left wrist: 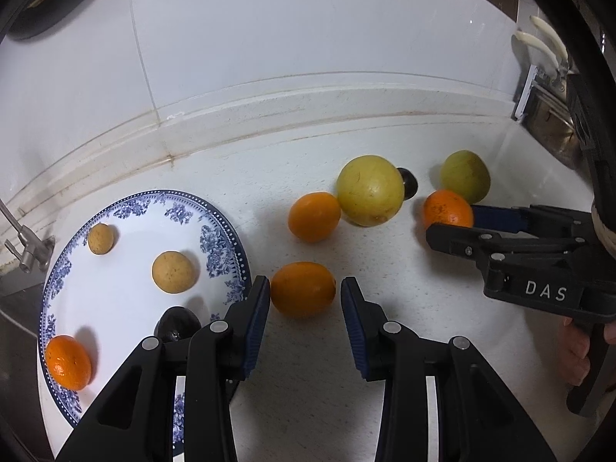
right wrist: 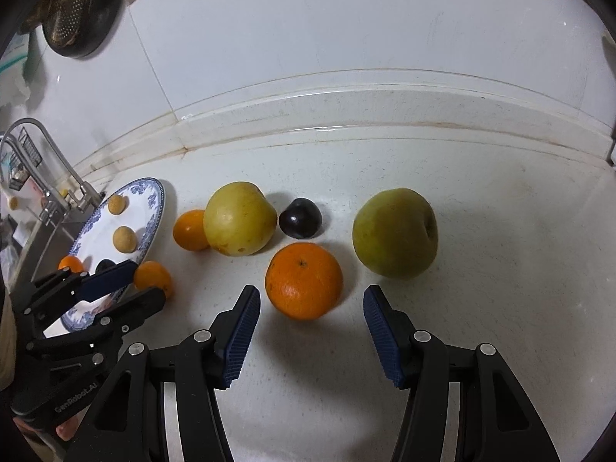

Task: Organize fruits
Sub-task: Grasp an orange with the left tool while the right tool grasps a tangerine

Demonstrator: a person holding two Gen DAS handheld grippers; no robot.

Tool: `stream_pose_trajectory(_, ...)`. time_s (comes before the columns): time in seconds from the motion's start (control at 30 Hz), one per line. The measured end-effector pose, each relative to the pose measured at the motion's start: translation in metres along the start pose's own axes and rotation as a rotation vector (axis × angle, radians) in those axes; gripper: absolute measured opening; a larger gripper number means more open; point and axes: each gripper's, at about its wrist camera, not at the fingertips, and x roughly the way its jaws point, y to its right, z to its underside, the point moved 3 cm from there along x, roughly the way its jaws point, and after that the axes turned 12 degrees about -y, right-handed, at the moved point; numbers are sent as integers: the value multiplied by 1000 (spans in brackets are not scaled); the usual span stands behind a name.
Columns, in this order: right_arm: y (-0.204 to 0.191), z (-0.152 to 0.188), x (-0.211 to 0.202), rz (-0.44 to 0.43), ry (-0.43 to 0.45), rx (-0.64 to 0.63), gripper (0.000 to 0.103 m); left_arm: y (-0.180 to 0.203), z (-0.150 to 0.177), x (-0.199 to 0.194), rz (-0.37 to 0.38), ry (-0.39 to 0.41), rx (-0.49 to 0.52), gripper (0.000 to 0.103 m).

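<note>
A blue-patterned plate (left wrist: pixel 215 227) holds two tan round fruits (left wrist: pixel 173 271), a dark plum (left wrist: pixel 177 323) and an orange (left wrist: pixel 68 362). My left gripper (left wrist: pixel 304 292) is open, its pads either side of an orange (left wrist: pixel 303 288) on the counter. My right gripper (right wrist: pixel 312 296) is open around another orange (right wrist: pixel 304 280), also seen in the left wrist view (left wrist: pixel 448 208). A third orange (left wrist: pixel 313 215), a yellow apple (left wrist: pixel 369 190), a dark plum (right wrist: pixel 300 217) and a green apple (right wrist: pixel 394 233) lie on the counter.
A raised white ledge and tiled wall (left wrist: pixel 308 107) run behind the fruit. A sink with a metal tap (right wrist: pixel 57 169) is to the left of the plate. A dark colander (right wrist: pixel 77 7) hangs upper left. A metal fixture (left wrist: pixel 546 107) stands at the far right.
</note>
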Motion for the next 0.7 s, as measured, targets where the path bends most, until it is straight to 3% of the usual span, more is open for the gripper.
stream_pose_trajectory(0.2, -2, -5, 5, 3, 0, -15, 54, -5, -3, 3, 9, -1, -10, 35)
stream_pose_trajectory(0.3, -4, -5, 6, 0, 1, -31, 42, -6, -4, 4, 15, -1, -15, 35)
stream_pose_trajectory(0.7, -21, 4, -20, 0, 50, -65, 42, -7, 3, -16, 63, 39, -45, 34)
